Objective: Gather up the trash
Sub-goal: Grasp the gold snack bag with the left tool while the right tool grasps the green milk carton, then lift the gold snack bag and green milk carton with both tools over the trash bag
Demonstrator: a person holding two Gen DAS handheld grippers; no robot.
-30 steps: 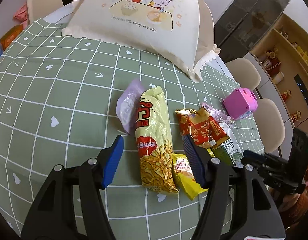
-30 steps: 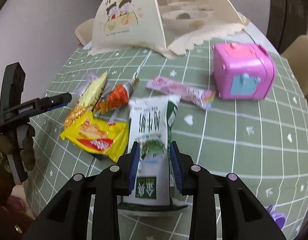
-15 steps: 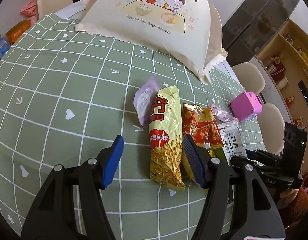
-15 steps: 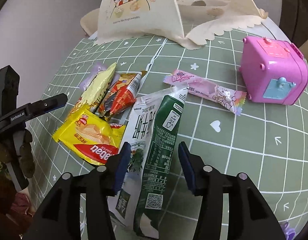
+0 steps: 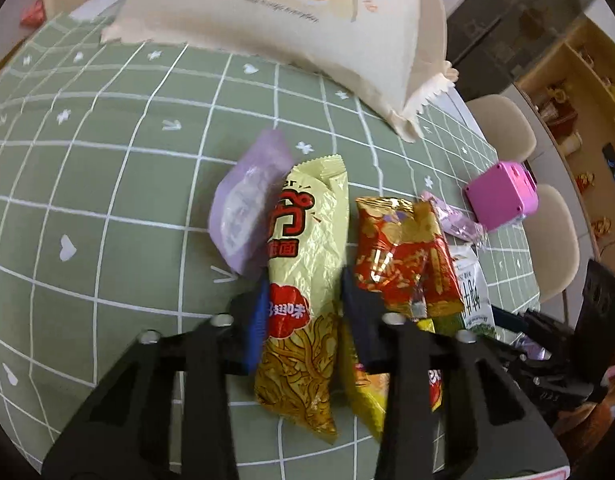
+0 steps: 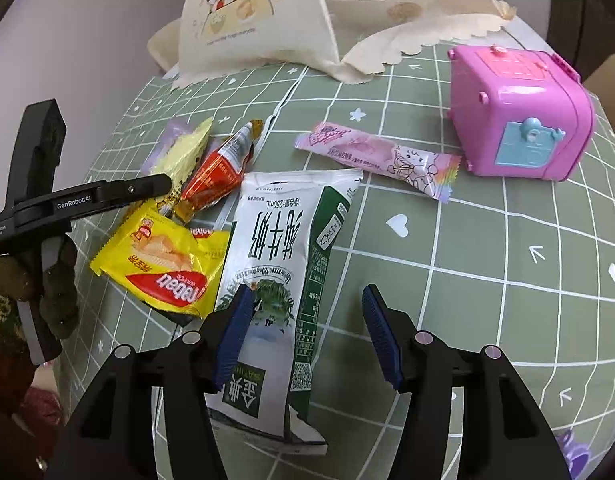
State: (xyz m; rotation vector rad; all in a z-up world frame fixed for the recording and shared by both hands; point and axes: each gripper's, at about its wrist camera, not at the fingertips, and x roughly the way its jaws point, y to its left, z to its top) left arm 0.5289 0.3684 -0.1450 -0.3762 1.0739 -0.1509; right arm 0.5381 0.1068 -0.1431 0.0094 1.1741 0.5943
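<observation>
On the green checked tablecloth the left gripper is closing its jaws around the pale yellow noodle packet — the blue pads are squeezing its middle. A lilac wrapper is lying just left of it, a red and gold wrapper just right. The right gripper is opening, its 2 pads standing clear of the green and white milk pouch lying flat between them — released. A yellow wafer wrapper is touching the pouch; a pink wrapper and a pink toy box are sitting beyond.

Black gripper, blue pads (ribbed), silver screws
</observation>
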